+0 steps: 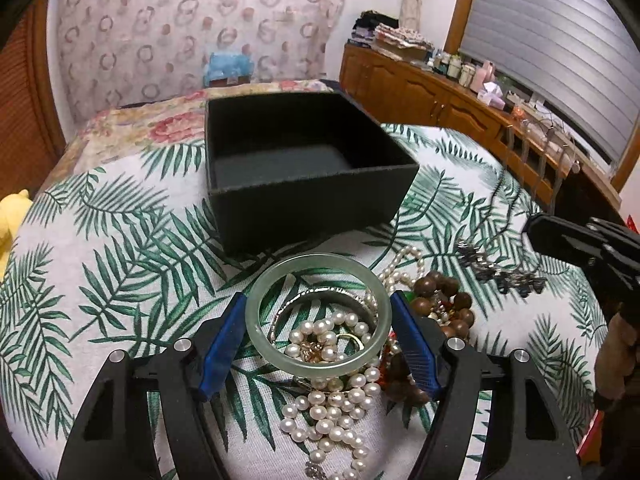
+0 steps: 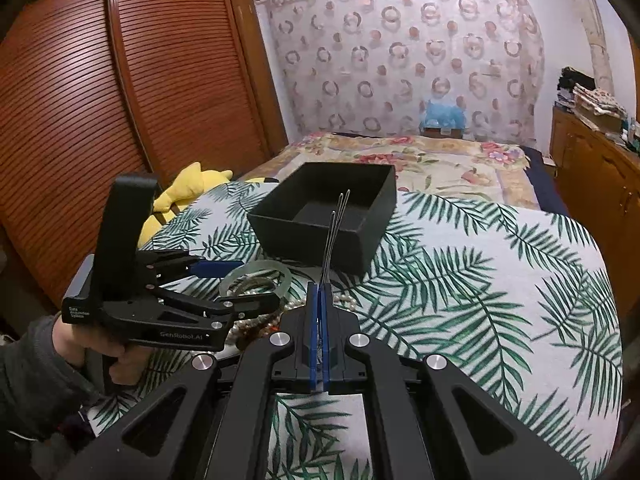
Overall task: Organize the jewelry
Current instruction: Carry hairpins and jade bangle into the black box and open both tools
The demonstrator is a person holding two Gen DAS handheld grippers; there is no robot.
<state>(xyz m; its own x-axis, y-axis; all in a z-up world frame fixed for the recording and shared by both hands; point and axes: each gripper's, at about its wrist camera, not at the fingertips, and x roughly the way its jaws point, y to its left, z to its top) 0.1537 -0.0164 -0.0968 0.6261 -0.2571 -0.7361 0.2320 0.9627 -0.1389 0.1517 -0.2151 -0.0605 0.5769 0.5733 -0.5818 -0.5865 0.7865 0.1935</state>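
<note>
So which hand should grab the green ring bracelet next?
Probably the left. Its jaws already stand on either side of the pale green jade bangle, with the black square box just beyond. The right gripper is shut on thin wires.

Left gripper point(image 1: 318, 336) points steeply downward, blue pads point(image 1: 224, 344) spread wide on either side of a bangle point(image 1: 318, 314) (contact unclear). Right gripper point(image 2: 320, 304) tilts downward, jaws pressed together on thin wires point(image 2: 334, 240). A sleeved hand point(image 2: 86, 342) holds the left gripper.
</note>
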